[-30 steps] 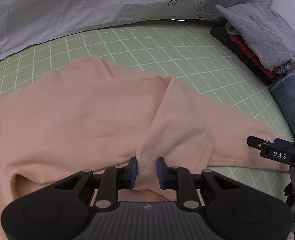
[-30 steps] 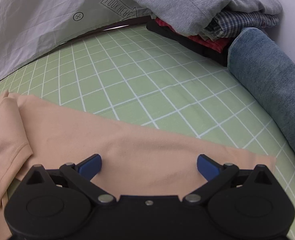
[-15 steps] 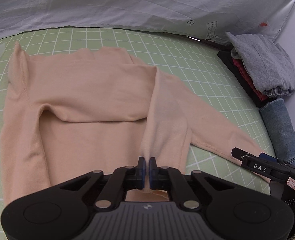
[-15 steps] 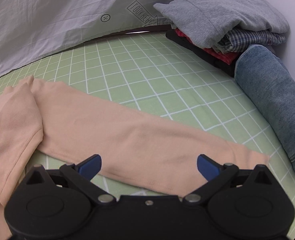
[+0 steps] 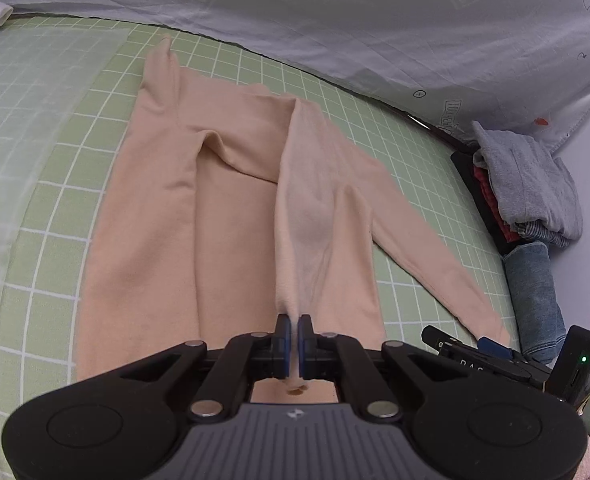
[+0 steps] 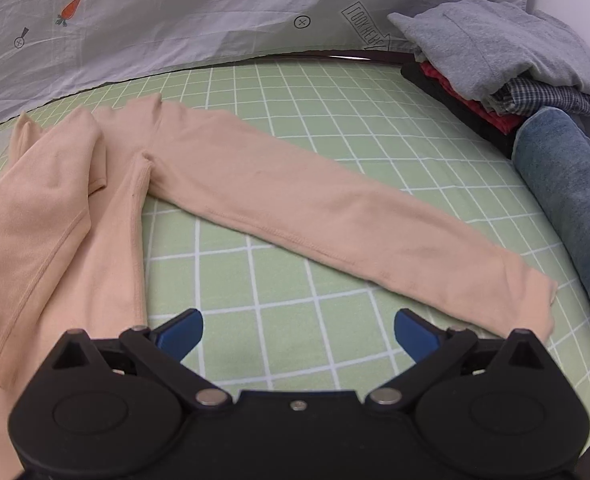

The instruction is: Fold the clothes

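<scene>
Left gripper [image 5: 293, 330]: we see its 2 blue-padded jaws pinched nearly together on a raised ridge of the peach long-sleeve top [image 5: 231, 216], so the fabric rises from the mat to the pads.
Right gripper [image 6: 298, 328]: we see the jaws spread wide, holding nothing, above bare mat just short of the top's right sleeve [image 6: 335, 216].
Peach top: spread on the green grid mat [image 6: 255, 280], body to the left, right sleeve stretched flat toward the rolled jeans [image 6: 567, 200], its cuff near them but apart.
Pile: folded clothes [image 6: 495, 40] with a gray garment on top sit at the mat's far right edge, just behind the jeans.
Backdrop: a pale gray printed sheet [image 6: 175, 12] hangs beyond the mat.
</scene>
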`<state>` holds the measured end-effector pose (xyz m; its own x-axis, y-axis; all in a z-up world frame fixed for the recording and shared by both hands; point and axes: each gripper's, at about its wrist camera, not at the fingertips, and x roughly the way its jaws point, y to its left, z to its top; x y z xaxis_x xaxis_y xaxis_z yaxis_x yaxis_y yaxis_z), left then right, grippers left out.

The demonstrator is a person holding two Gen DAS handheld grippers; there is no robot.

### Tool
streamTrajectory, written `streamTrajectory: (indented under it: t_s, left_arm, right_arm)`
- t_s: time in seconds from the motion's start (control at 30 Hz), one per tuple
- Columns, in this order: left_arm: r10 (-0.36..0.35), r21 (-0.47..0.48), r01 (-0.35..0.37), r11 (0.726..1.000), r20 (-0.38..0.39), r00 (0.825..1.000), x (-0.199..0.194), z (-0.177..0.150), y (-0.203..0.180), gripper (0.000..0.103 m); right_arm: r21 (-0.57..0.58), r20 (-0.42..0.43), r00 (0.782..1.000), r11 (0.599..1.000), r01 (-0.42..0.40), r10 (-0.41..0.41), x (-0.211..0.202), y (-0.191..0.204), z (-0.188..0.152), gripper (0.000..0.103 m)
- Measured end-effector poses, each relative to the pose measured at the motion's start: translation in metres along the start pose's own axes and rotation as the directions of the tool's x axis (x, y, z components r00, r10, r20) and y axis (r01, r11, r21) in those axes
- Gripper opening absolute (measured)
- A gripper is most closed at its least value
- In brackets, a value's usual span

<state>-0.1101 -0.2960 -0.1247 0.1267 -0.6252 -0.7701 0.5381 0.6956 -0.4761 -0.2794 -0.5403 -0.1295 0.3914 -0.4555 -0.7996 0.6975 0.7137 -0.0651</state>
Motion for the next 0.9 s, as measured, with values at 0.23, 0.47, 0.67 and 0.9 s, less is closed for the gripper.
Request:
streamTrajectory:
  t_s: [0.23, 0.47, 0.67, 0.9]
  left_arm:
    - [0.008, -0.111, -0.007, 0.994, 0.012, 1.000, -0.031, -0.026, 0.033, 0.004]
    - [0.026, -0.167, -0.025, 0.986, 0.002, 1.000, -0.056, -0.047, 0.061, 0.004]
    - [0.034, -0.194, -0.038, 0.980, -0.022, 0.999, -0.064, -0.059, 0.078, 0.004]
    - [0.097, -0.183, -0.111, 0.977, -0.081, 0.992, -0.057, -0.068, 0.092, 0.004]
  right_arm:
    - [-0.030, -0.024, 1.000, 0.999, -0.018, 0.017, -0.014, 0.024, -0.018, 0.103]
    - [-0.048, -0.033, 0.999, 0.999, -0.012, 0.011, -0.024, 0.046, -0.030, 0.103]
    - [-0.071, -0.050, 0.999, 0.997, -0.015, 0.011, -0.027, 0.063, -0.039, 0.103]
    - [-0.101, -0.059, 0.998, 0.995, -0.019, 0.013, -0.030, 0.077, -0.045, 0.103]
